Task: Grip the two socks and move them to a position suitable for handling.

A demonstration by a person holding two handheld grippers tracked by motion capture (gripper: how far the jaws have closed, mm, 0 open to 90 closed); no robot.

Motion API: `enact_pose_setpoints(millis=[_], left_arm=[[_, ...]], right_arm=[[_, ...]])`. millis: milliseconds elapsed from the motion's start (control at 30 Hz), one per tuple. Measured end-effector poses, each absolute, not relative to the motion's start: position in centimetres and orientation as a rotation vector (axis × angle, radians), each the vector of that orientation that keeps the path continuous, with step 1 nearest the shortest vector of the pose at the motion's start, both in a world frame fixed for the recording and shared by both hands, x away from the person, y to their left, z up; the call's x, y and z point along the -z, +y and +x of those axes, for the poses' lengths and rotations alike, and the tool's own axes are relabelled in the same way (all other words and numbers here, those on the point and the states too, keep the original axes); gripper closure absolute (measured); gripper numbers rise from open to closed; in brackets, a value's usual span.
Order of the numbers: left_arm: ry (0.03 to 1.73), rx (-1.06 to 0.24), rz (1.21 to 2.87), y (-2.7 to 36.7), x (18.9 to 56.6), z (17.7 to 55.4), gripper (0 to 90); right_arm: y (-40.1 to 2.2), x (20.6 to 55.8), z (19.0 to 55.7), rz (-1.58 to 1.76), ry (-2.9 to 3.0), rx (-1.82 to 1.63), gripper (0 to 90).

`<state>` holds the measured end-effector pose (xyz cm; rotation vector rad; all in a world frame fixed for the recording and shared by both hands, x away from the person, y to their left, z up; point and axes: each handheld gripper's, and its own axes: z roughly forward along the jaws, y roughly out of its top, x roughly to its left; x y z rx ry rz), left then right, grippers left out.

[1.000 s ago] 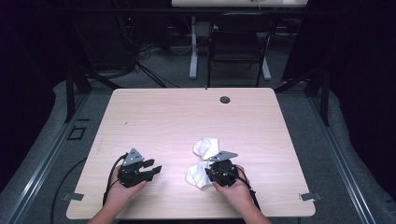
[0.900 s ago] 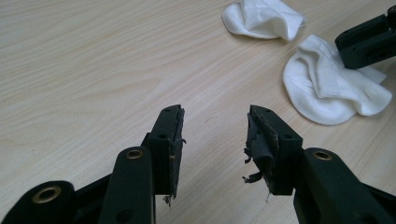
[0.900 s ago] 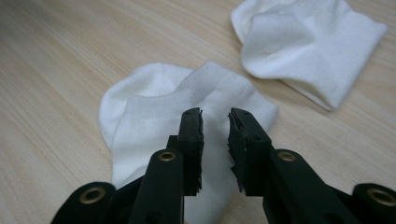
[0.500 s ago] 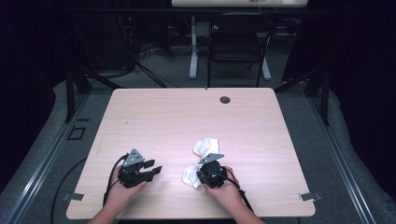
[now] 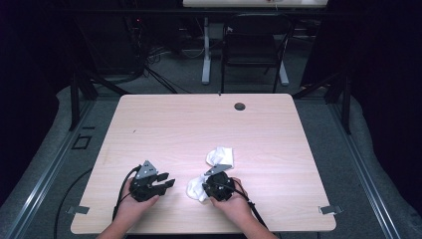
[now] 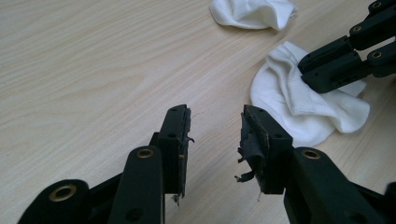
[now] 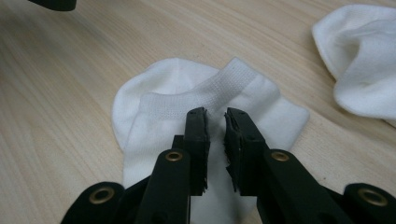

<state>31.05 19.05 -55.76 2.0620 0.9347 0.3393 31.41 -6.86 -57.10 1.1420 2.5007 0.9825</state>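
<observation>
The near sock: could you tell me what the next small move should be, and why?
Probably close the right gripper fully on the near sock: its jaws stand almost shut over the fabric below the ribbed cuff, with a small gap left.

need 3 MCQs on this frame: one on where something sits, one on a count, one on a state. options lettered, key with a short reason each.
1. Where is the sock nearest the right tongs?
A. on the table's near edge, between the two hands
B. at the far edge by the round hole
C. on the floor

2. How many white socks lie on the table?
A. one
B. two
C. four

3. How do the left tongs stand?
A. shut on a sock
B. open over bare wood, nothing between them
C. shut on a cable

Key:
1 A: the high view shows the near sock by the right hand, to the right of the left tongs.
2 B: the near sock and the far sock are the only two.
3 B: the left gripper view shows a gap between the jaws with bare table behind it.
</observation>
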Motion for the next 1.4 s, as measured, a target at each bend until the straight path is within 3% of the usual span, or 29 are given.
enact_pose_setpoints(millis=[567,933,1400], left_arm=[[0.922,-0.328,2.085,18.5,56.1,31.0,63.3],[0.928,-0.316,2.076,18.2,56.2,31.0,61.2],[0.909,-0.293,2.079,16.3,56.4,31.0,61.5]], right_arm=[[-4.2,56.6,30.1,0.996,2.549,-1.021,68.3],[-4.3,57.1,30.1,1.025,2.534,-1.009,85.6],[-5.5,55.9,30.2,1.097,2.468,-1.147,87.5]])
